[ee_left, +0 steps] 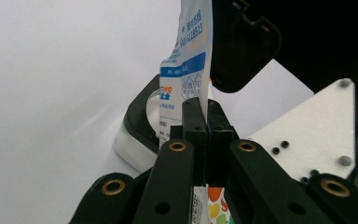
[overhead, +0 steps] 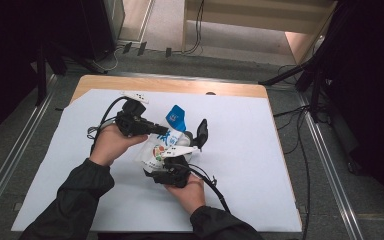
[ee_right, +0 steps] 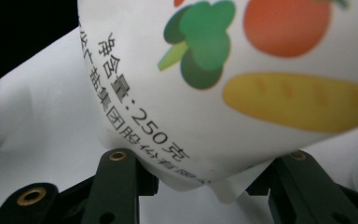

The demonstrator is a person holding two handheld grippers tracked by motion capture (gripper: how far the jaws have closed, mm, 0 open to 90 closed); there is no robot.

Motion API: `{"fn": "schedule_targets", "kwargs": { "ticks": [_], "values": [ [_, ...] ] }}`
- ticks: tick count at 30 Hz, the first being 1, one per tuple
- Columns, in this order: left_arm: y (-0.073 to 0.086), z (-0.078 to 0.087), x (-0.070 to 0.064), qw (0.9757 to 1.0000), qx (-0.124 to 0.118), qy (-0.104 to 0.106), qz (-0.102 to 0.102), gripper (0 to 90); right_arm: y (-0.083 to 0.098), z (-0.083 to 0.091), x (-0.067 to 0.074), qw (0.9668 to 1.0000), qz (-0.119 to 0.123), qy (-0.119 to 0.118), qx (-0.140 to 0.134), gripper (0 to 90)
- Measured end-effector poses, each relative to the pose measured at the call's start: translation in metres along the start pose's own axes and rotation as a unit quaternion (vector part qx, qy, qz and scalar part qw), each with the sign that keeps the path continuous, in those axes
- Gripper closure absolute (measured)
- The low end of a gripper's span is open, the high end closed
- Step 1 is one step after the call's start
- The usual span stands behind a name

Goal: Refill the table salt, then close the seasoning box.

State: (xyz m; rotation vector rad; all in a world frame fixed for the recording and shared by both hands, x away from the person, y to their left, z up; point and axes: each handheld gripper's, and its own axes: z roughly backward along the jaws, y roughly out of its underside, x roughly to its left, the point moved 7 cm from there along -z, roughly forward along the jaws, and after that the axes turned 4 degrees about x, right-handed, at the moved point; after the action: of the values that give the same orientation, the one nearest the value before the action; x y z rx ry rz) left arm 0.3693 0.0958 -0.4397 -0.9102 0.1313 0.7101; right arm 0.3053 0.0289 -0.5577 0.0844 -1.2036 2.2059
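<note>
The pouch (ee_right: 242,88) is running past the top and right edges of the right gripper view, its print blurring. In the high view, the right tool (overhead: 187,150) is covering its lower part.

Lab: black stands (overhead: 300,75) and floor cables (overhead: 300,135) around table (overhead: 170,85).

A wooden table (overhead: 170,85) sits in the middle of the frame, its light wood bare only as a strip along the far edge at the top. A large white sheet (overhead: 240,175) lies flat on it and covers the rest, from the lower left corner to the lower right. At the top centre of the wooden strip, a small dark spot (overhead: 210,93) sits right at the sheet's far edge; what it is cannot be told.
</note>
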Motion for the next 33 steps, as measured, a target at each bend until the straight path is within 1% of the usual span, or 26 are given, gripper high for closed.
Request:
{"fn": "schedule_targets", "kwargs": {
  "ticks": [2, 4, 6, 9, 10, 12, 15, 20, 22, 25, 27, 29, 30, 33],
  "values": [
    [-0.001, 0.005, -0.003, 0.9999, -0.010, 0.009, -0.005, 90.0, -0.001, 0.001, 0.001, 1.0000, 0.001, -0.002, -0.002, 57.7],
    [-0.002, 0.012, -0.006, 0.9997, -0.022, 0.007, -0.012, 90.0, -0.002, 0.004, 0.003, 1.0000, 0.002, -0.005, -0.004, 56.5],
    [-0.004, 0.018, -0.009, 0.9991, -0.038, 0.013, -0.015, 90.0, -0.003, 0.007, 0.005, 0.9999, 0.006, -0.006, -0.007, 55.1],
    [-0.006, 0.028, -0.012, 0.9981, -0.056, 0.009, -0.024, 90.0, -0.005, 0.011, 0.007, 0.9999, 0.004, -0.014, -0.008, 52.7],
    [-0.007, 0.031, -0.013, 0.9978, -0.060, 0.004, -0.028, 90.0, -0.005, 0.012, 0.008, 0.9998, 0.002, -0.016, -0.007, 52.4],
    [-0.007, 0.036, -0.014, 0.9973, -0.067, -0.003, -0.030, 90.0, -0.005, 0.015, 0.008, 0.9999, 0.004, -0.015, -0.005, 51.7],
    [-0.008, 0.041, -0.013, 0.9965, -0.076, -0.010, -0.032, 90.0, -0.004, 0.020, 0.010, 0.9998, 0.006, -0.018, -0.003, 51.6],
    [-0.005, 0.046, -0.005, 0.9964, -0.070, -0.035, -0.031, 90.0, -0.006, 0.030, 0.011, 0.9997, 0.014, -0.021, -0.001, 51.1],
    [-0.004, 0.047, -0.003, 0.9965, -0.067, -0.040, -0.032, 90.0, -0.006, 0.036, 0.011, 0.9996, 0.020, -0.021, 0.004, 50.8],
    [-0.003, 0.048, -0.001, 0.9962, -0.070, -0.043, -0.030, 90.0, -0.004, 0.045, 0.008, 0.9994, 0.027, -0.021, 0.010, 50.5],
    [-0.002, 0.049, 0.002, 0.9961, -0.067, -0.049, -0.028, 90.0, -0.002, 0.052, 0.005, 0.9993, 0.030, -0.019, 0.010, 50.0],
    [-0.001, 0.050, 0.005, 0.9958, -0.066, -0.057, -0.029, 90.0, -0.001, 0.058, 0.002, 0.9993, 0.025, -0.026, 0.008, 49.0],
    [-0.001, 0.050, 0.006, 0.9959, -0.065, -0.056, -0.027, 90.0, 0.000, 0.061, -0.001, 0.9994, 0.025, -0.024, 0.007, 48.9],
    [0.001, 0.050, 0.011, 0.9957, -0.064, -0.063, -0.023, 90.0, -0.001, 0.068, -0.008, 0.9994, 0.030, -0.016, 0.002, 48.9]
  ]
}}
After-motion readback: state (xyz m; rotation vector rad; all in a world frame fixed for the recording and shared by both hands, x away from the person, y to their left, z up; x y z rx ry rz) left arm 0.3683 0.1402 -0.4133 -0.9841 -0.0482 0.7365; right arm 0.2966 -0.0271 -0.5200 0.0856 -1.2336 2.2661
